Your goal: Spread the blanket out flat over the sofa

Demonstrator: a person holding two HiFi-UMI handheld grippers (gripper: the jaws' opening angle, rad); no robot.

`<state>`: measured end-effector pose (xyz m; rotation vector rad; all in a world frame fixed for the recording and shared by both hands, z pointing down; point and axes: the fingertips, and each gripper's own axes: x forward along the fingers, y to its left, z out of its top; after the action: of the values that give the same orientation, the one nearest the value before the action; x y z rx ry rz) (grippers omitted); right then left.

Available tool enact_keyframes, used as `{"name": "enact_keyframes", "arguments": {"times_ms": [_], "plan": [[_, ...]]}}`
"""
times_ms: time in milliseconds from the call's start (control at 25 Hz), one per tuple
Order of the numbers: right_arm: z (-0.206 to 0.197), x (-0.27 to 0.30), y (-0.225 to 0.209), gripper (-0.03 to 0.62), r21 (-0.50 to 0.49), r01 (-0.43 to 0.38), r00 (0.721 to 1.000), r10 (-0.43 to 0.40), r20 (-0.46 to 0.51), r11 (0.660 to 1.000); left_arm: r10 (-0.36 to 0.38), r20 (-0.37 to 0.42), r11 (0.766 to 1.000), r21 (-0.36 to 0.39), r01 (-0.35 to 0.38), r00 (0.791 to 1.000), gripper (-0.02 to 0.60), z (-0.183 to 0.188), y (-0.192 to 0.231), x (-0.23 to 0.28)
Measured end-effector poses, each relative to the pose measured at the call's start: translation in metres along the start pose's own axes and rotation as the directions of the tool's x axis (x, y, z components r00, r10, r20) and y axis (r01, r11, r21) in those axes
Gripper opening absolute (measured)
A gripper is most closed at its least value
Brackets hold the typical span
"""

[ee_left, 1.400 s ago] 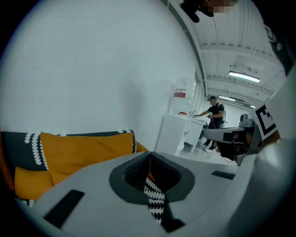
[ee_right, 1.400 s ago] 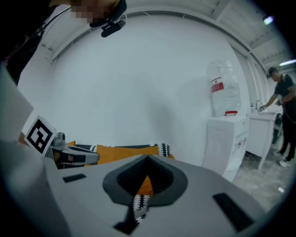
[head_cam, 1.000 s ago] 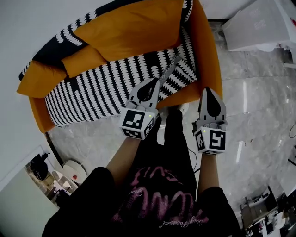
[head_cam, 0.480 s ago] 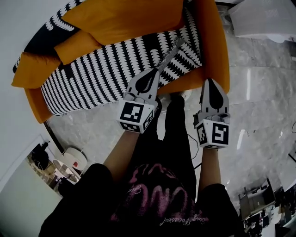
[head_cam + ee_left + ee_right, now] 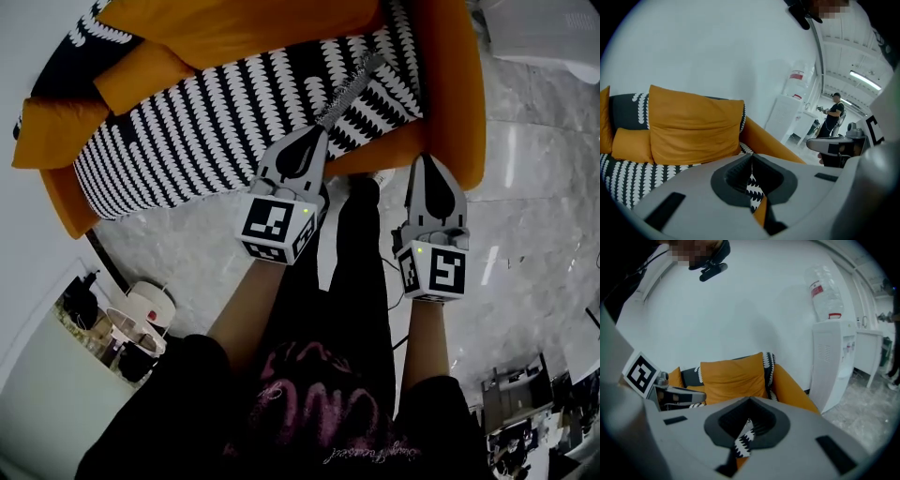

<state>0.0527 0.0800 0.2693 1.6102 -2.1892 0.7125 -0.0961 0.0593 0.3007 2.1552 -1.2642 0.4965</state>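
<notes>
Most of the sofa (image 5: pixel 461 103) seat is already covered by the blanket (image 5: pixel 216 122), which is laid fairly flat. The orange back cushions (image 5: pixel 234 28) are left bare, and the near right edge is not yet set down. The left claw (image 5: pixel 317 131) is pressed together on a taut strip of the blanket's edge. The right claw (image 5: pixel 424 159) is pinched on a patterned fold. Against a second ago, both claws have been lowered toward the seat's front edge, with the grips unchanged.
</notes>
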Motion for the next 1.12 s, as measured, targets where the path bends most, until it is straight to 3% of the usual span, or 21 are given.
{"name": "enact_keyframes", "arguments": {"times_ms": [280, 720, 920, 1120], "plan": [[-0.044, 0.029, 0.027, 0.02, 0.009, -0.012, 0.999, 0.012, -0.036, 1.0, 0.017, -0.063, 1.0, -0.021, -0.018, 0.998, 0.014, -0.054, 0.041, -0.009], [-0.055, 0.014, 0.034, 0.02, -0.001, -0.021, 0.998, 0.021, -0.066, 1.0, 0.024, -0.068, 0.999, -0.023, -0.025, 0.997, 0.014, -0.06, 0.046, -0.016], [-0.048, 0.011, 0.046, 0.02, -0.011, -0.008, 0.999, 0.008, -0.047, 1.0, -0.003, -0.055, 0.999, 0.038, 0.005, 0.998, 0.014, -0.046, 0.063, -0.006], [-0.085, 0.021, 0.017, 0.02, 0.0, -0.007, 0.998, 0.007, -0.069, 1.0, -0.062, -0.087, 0.992, 0.106, 0.071, 0.994, 0.015, -0.068, 0.057, 0.059]]}}
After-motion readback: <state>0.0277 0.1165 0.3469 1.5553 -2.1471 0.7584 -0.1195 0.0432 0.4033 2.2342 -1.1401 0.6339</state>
